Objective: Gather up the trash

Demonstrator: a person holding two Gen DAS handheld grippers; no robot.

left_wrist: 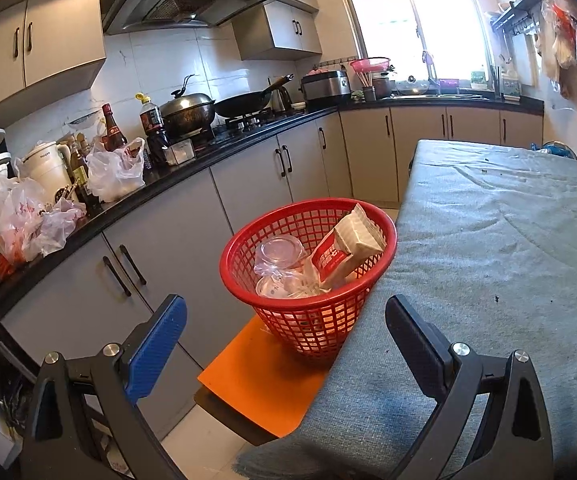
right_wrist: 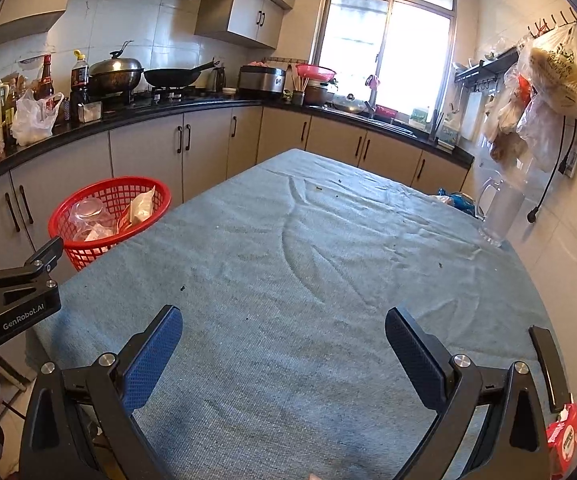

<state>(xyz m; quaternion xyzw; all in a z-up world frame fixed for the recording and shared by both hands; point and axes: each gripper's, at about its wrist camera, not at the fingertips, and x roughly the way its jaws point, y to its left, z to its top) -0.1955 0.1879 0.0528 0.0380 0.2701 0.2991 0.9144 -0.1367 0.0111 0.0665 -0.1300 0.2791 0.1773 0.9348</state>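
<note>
Basket, red plastic, trash inside; both my grippers empty.

Basket stands on an orange stool just beside the left edge of the table, which wears a grey-blue cloth. In the basket: a clear plastic cup, crumpled clear wrap, a red-and-tan packet leaning on the rim. My left gripper hangs near the basket, jaws wide apart. My right gripper sits over the cloth, right of the basket, jaws wide apart. A red wrapper lies at the table's near right corner.
</note>
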